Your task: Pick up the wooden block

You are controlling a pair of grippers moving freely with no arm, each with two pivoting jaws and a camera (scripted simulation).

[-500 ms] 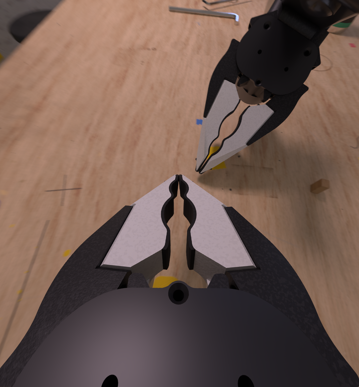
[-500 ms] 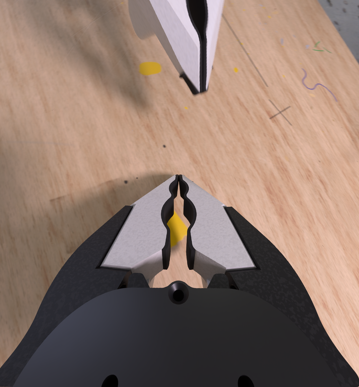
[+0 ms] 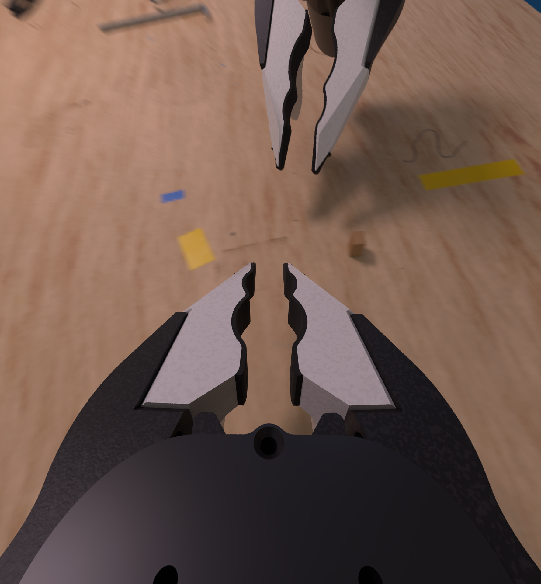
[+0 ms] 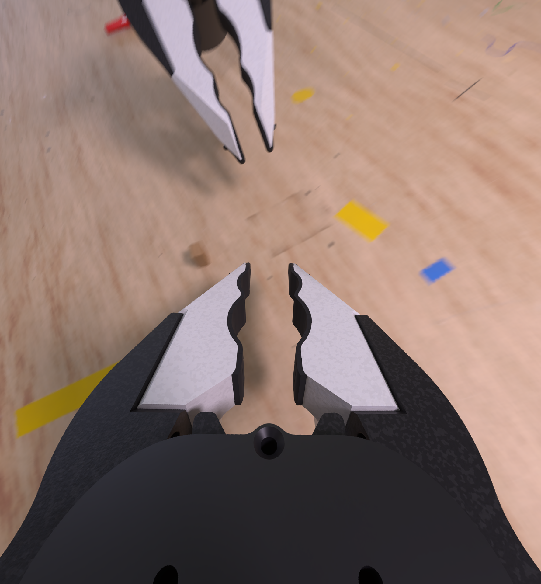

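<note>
Left wrist view: the left gripper (image 3: 269, 264) hangs parted and empty above the table (image 3: 73, 284), the wooden block (image 3: 356, 243) lying just right of its tips. Facing it, the right gripper (image 4: 269, 264) is likewise parted, holding nothing.

**Both grippers part their fingers and swing toward the block**

The left gripper (image 3: 269, 264), pinched together half a second ago, now shows a gap; so does the right gripper (image 4: 269, 264). The wooden block (image 3: 356, 243), earlier far to the left gripper's right, now lies just ahead-right of its tips, and just ahead-left of the right gripper's.
</note>
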